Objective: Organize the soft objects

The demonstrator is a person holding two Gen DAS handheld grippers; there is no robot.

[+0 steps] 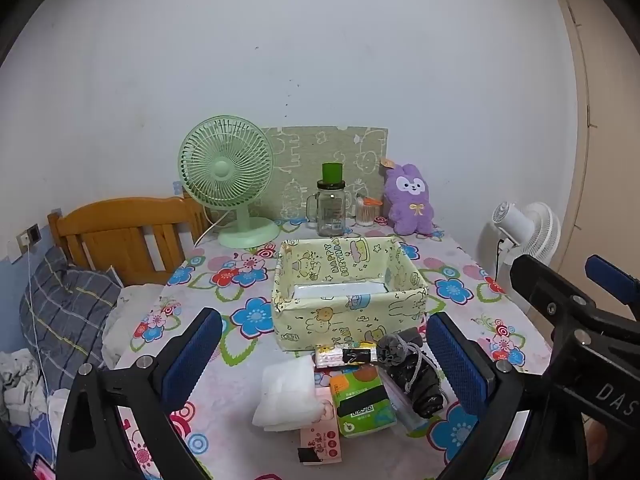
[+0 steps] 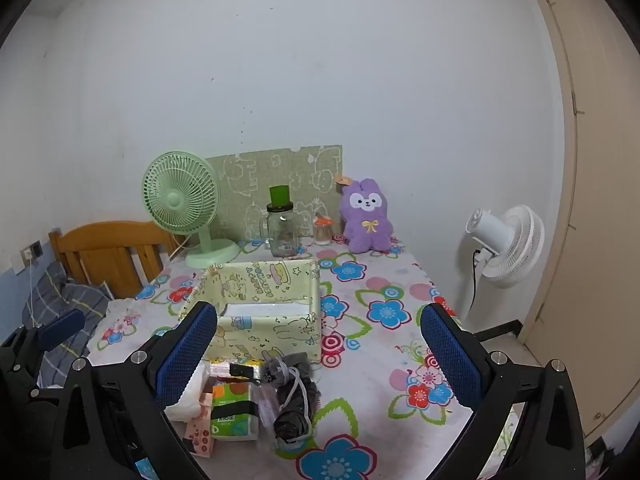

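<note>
A pale yellow cartoon-print fabric box (image 1: 348, 316) (image 2: 264, 328) stands open in the middle of the floral table. In front of it lies a pile: a white soft pack (image 1: 286, 394) (image 2: 186, 398), a green tissue pack (image 1: 362, 404) (image 2: 232, 412), a dark folded umbrella with grey cord (image 1: 412, 376) (image 2: 292, 408), a small yellow packet (image 1: 346, 354) and a pink packet (image 1: 322, 442). My left gripper (image 1: 328, 364) is open above the pile. My right gripper (image 2: 320, 356) is open, above the pile's right side. Both are empty.
At the table's back stand a green desk fan (image 1: 228, 180), a glass jar with a green lid (image 1: 331, 208), a cotton swab pot (image 1: 366, 212) and a purple plush bunny (image 1: 410, 200). A bed with a wooden headboard (image 1: 120, 236) lies left. A white fan (image 2: 504, 244) stands right.
</note>
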